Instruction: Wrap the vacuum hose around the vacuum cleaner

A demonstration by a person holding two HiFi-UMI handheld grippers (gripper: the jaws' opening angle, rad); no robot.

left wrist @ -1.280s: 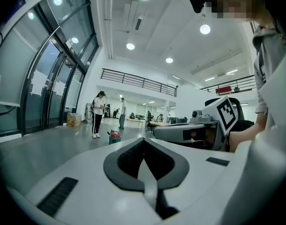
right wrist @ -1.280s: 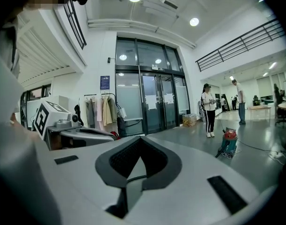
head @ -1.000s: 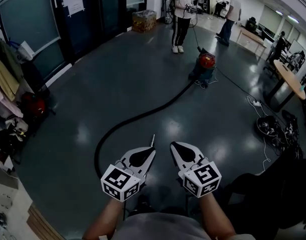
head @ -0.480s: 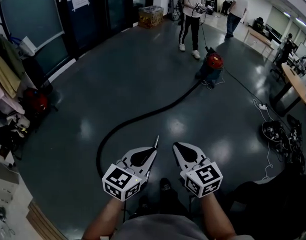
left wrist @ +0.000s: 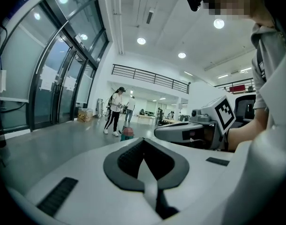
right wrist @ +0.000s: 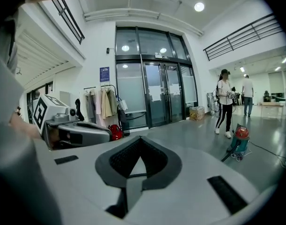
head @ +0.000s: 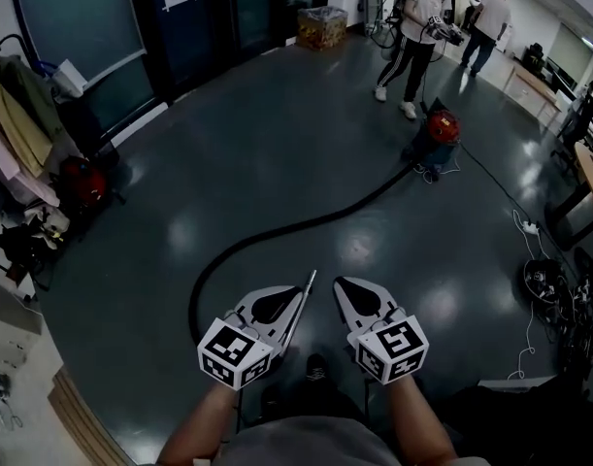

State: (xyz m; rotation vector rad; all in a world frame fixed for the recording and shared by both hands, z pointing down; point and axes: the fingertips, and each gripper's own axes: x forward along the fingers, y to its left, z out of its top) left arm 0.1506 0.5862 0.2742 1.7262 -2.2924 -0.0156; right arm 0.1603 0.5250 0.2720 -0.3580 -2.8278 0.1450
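**Hose not yet picked up, both tongs closed and empty**

The wide dark floor [head: 277, 134] carries everything. Across it the vacuum hose [head: 277, 232] lies stretched in a long curve, from the red vacuum cleaner [head: 442, 128] far off at upper right down to a loop just beside the left tongs [head: 303, 291]. Its near end is hidden behind them. The left tongs and the right tongs [head: 342, 287] are held side by side, jaws pressed together with nothing between them.

By my reading this is the approach, with no wrapping begun. The next move calls for opening one pair of tongs, taking the near loop of hose, and carrying it towards the cleaner.

Only the head view shows the hose's whole run. The gripper views look level instead. The right one shows glass doors [right wrist: 152, 97] and hanging coats [right wrist: 103, 103], and both show a person [left wrist: 115, 109] standing close by the cleaner.
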